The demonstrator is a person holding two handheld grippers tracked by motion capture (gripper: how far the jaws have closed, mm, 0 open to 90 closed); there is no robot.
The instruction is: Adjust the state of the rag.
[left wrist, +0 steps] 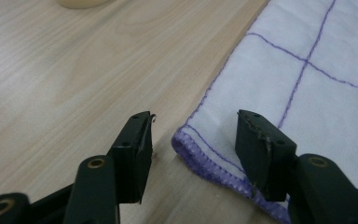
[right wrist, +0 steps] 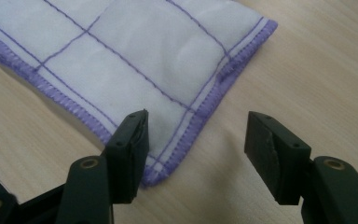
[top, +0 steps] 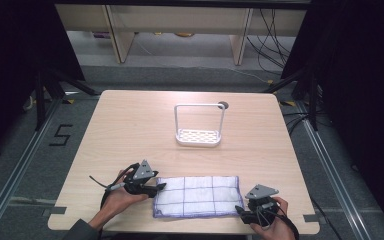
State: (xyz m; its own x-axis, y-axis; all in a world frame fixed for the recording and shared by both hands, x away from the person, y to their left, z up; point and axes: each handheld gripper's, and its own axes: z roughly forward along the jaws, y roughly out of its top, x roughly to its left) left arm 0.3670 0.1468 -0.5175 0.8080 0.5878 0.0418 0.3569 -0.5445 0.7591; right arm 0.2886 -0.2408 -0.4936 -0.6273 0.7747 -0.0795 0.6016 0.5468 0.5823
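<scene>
Left gripper point(left wrist: 193, 135) with black jaws spread wide, straddling the near-left corner of the folded dishcloth point(left wrist: 307, 93). Right gripper point(right wrist: 196, 140) same deal, gaping around the near-right corner. Cloth point(top: 196, 196) flat along the near edge of the pale woodgrain table point(top: 130, 130): thin white weave, purple grid lines, fuzzy purple overlocked hem. White wire-handled perforated caddy point(top: 199, 125) farther back, well apart.

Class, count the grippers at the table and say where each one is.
2. The left gripper sits at the cloth's left end; the right gripper sits at its near right corner.
</scene>
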